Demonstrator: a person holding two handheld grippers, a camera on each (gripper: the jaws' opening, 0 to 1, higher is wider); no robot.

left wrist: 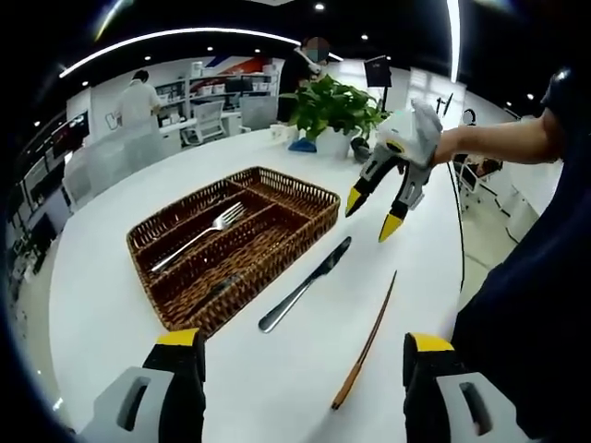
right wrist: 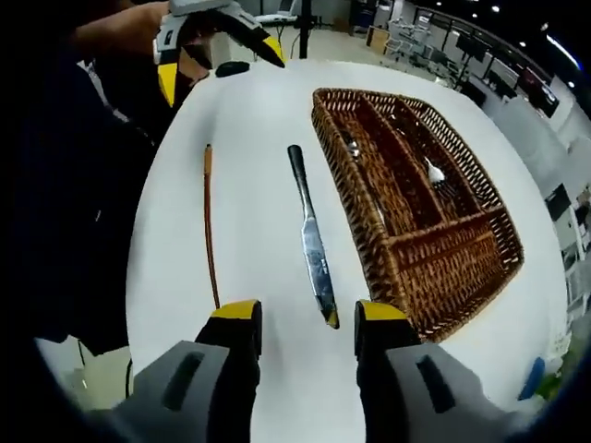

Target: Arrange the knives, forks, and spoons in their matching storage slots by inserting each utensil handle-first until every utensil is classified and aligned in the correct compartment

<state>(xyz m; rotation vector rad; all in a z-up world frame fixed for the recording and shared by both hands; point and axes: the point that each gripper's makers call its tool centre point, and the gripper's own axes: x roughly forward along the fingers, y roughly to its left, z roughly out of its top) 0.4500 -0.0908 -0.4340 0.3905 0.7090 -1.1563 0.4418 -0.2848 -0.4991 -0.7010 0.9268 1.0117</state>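
Note:
A wicker cutlery basket (left wrist: 242, 297) (right wrist: 452, 277) with long compartments sits on the white round table (left wrist: 120, 305). A fork (left wrist: 199, 231) (right wrist: 434, 173) lies in one slot, and another metal utensil (right wrist: 351, 146) lies in a neighbouring slot. A table knife (left wrist: 305, 284) (right wrist: 309, 235) lies on the table beside the basket. Farther out lies a thin brown stick (left wrist: 367, 343) (right wrist: 210, 221). My left gripper (left wrist: 302, 346) (right wrist: 220, 69) is open above the table edge. My right gripper (right wrist: 309, 318) (left wrist: 372, 214) hovers open over the knife's blade end, holding nothing.
A potted plant (left wrist: 334, 106) and a blue item (left wrist: 302, 145) stand at the far side of the table. A small dark object (right wrist: 233, 67) lies near the left gripper. A person's sleeve (left wrist: 517, 277) is close by, and people stand at desks behind.

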